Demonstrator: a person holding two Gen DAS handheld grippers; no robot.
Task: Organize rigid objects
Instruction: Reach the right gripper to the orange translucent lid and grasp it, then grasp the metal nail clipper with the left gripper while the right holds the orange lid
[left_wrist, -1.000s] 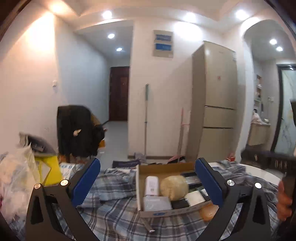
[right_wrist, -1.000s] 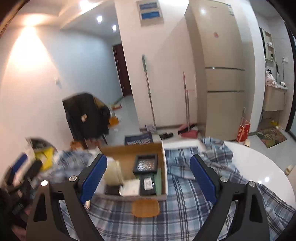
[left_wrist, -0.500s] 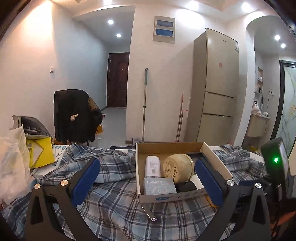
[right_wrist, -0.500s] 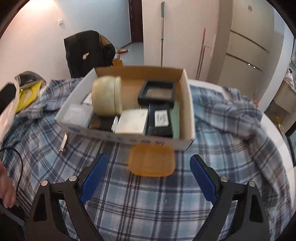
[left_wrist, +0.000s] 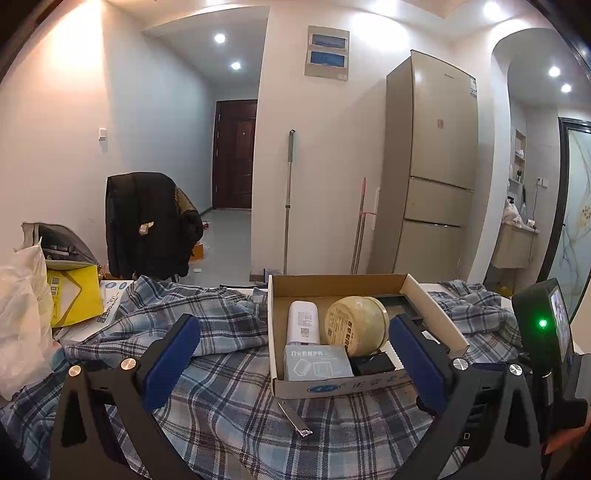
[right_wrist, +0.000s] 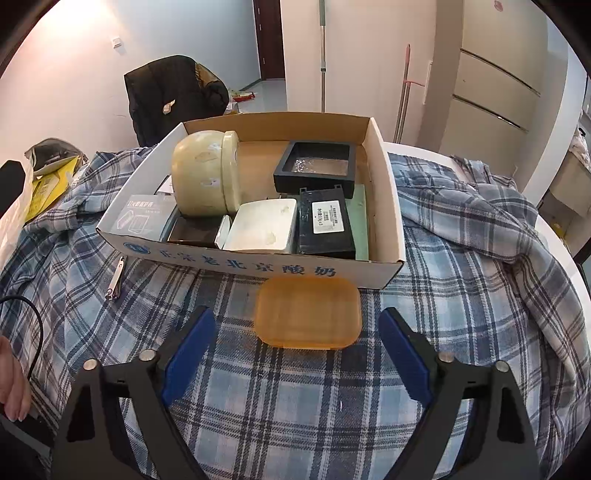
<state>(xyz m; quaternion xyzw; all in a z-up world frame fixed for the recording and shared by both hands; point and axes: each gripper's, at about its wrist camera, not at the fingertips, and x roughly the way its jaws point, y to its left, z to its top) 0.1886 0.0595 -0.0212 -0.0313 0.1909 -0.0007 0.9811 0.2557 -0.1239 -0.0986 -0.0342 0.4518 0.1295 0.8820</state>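
Note:
An open cardboard box (right_wrist: 255, 266) sits on a plaid cloth, holding a cream round container (right_wrist: 205, 177), a black tray (right_wrist: 317, 166), a white case (right_wrist: 264, 225) and a black block (right_wrist: 327, 225). An orange translucent case (right_wrist: 308, 312) lies flat against the box's front wall. My right gripper (right_wrist: 295, 317) points down at it, jaws closing, with the case's near edge between the fingertips and the pads clear of it. A nail clipper (right_wrist: 116, 277) lies left of it. My left gripper (left_wrist: 293, 325) hovers open and empty before the box (left_wrist: 332, 387), above the clipper (left_wrist: 295, 419).
The plaid cloth (right_wrist: 461, 295) is bunched into folds at the right and the far left. A yellow carton (left_wrist: 74, 295) and a white plastic bag (left_wrist: 22, 314) crowd the left edge. A person's hand (right_wrist: 11, 380) shows at the lower left. A jacket-draped chair (left_wrist: 147, 221) and a fridge (left_wrist: 436, 166) stand behind.
The right gripper has dropped and tipped down toward the orange case, which now lies at its fingertips, and its jaws have narrowed a little. The left gripper has sunk slightly.

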